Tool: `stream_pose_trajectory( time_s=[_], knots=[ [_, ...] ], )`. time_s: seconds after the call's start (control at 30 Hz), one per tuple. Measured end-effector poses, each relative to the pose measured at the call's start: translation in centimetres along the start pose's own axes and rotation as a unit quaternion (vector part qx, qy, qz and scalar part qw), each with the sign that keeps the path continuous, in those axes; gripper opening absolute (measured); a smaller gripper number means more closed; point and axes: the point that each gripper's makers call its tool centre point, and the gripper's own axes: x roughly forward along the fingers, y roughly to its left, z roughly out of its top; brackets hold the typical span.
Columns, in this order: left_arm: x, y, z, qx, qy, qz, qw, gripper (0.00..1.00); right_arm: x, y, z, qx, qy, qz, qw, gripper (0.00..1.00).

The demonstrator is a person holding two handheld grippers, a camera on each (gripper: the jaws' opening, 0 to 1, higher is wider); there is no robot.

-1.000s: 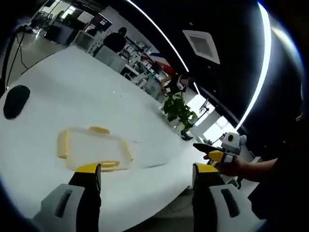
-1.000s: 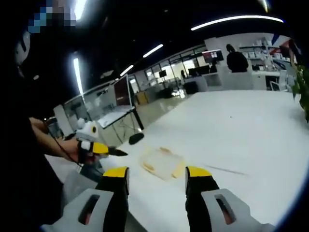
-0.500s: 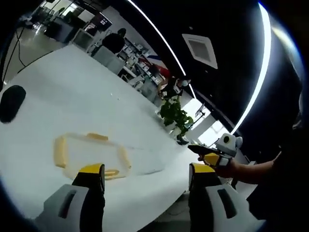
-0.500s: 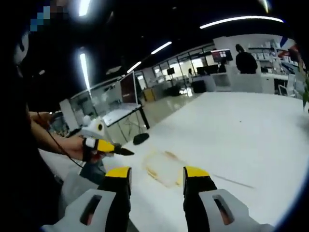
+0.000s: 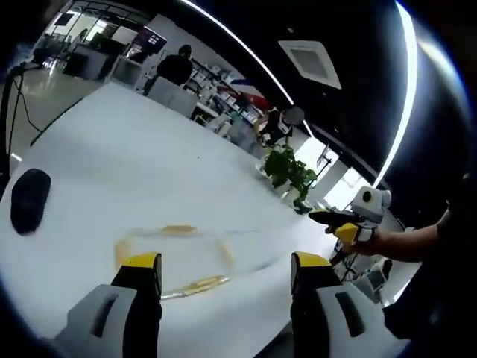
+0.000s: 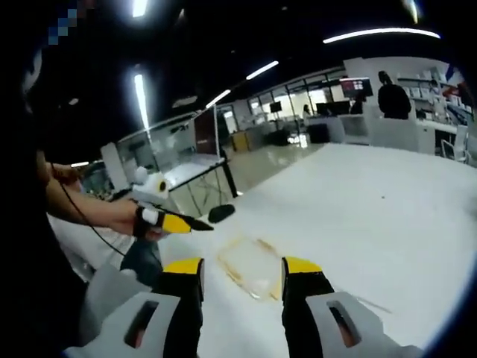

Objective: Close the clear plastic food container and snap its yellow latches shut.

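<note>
- In the left gripper view, a dark, rounded oval object (image 5: 30, 200) lies flat on the white table (image 5: 134, 156) at the far left, near that edge.
- The table top is smooth, matte and broad, and its near edge curves away toward the lower right.
- The clear plastic food container (image 5: 173, 255) rests on the table just ahead of the left gripper (image 5: 226, 262). It is a shallow, see-through rectangle with rounded corners, blurred here.
- Its yellow latches (image 5: 179, 229) show as thin strips along the sides; I cannot tell whether they are snapped.
- The left gripper stands with jaws spread wide and nothing between them. The jaws have yellow tips above black and grey bodies.
- Wide bare table surface lies beyond and left of the container.
- A leafy green plant (image 5: 289, 170) stands past the table's far side.
- At the right of this view, the right gripper (image 5: 337, 218) is held in a hand (image 5: 373, 240) off the table edge.
- In the right gripper view, the left gripper (image 6: 195, 223) comes in from the left, near the table's edge.
- The container (image 6: 252, 267) lies directly ahead between the right gripper's (image 6: 242, 268) jaws, which are parted and hold nothing.
</note>
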Motion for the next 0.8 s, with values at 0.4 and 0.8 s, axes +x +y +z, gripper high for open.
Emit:
stream_pose_trajectory(
  time_s=[0.4,0.8],
  knots=[
    [-0.3,2.9,-1.3,0.107,0.091,0.006,0.9900,0.70,2.1,-0.3,-1.5,-0.048,0.050,0.018,0.9975,0.40],
    [0.5,4.6,-1.4,0.174,0.152,0.003,0.9730,0.64,4.1,-1.2,-1.4,-0.068,0.072,0.028,0.9947,0.38]
  ],
)
